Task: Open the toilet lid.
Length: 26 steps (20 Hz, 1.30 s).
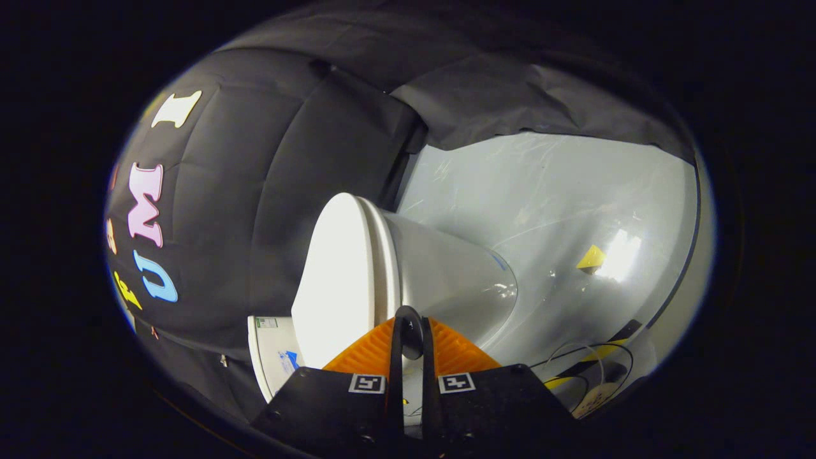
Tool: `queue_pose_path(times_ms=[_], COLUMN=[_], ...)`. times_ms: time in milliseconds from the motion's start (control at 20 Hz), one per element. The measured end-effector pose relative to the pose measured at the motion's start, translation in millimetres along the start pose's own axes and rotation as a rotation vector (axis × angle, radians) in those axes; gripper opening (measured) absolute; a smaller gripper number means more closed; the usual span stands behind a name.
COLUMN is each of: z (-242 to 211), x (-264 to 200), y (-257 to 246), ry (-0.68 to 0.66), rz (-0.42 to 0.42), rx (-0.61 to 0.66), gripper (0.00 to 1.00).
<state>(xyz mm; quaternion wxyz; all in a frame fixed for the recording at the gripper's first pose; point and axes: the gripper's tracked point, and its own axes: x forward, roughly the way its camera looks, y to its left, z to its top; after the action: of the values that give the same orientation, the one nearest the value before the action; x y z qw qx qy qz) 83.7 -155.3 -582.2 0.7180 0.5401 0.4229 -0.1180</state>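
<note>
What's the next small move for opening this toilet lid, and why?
Probably swing the hand-held gripper away from the bowl, levering the lid off it. The lid lies flat on the bowl, and the fingers, close together, sit at its edge; whether they pinch it is unclear.

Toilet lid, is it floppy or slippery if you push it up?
The toilet lid looks like stiff, moulded plastic, so it probably swings as one piece. Its smooth, shiny face may let the tongs slip. The tongs look nearly closed at its rim.
</note>
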Motion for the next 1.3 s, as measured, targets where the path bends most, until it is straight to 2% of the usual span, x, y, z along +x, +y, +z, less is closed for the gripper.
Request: queue_pose_path(times_ms=[100,250,800,1000,1300], z=[2,3,2,-17,-71], x=[-5,-15,-90,-123,-153], y=[7,20,144,207,302], ry=[-0.006,-0.037,-0.246,-0.325,-0.428], rz=[0.014,0.033,0.025,0.069,0.136], rx=[-0.009,-0.052,-0.452,-0.609,-0.853], gripper=[0.16,0.1,0.1,0.1,0.1])
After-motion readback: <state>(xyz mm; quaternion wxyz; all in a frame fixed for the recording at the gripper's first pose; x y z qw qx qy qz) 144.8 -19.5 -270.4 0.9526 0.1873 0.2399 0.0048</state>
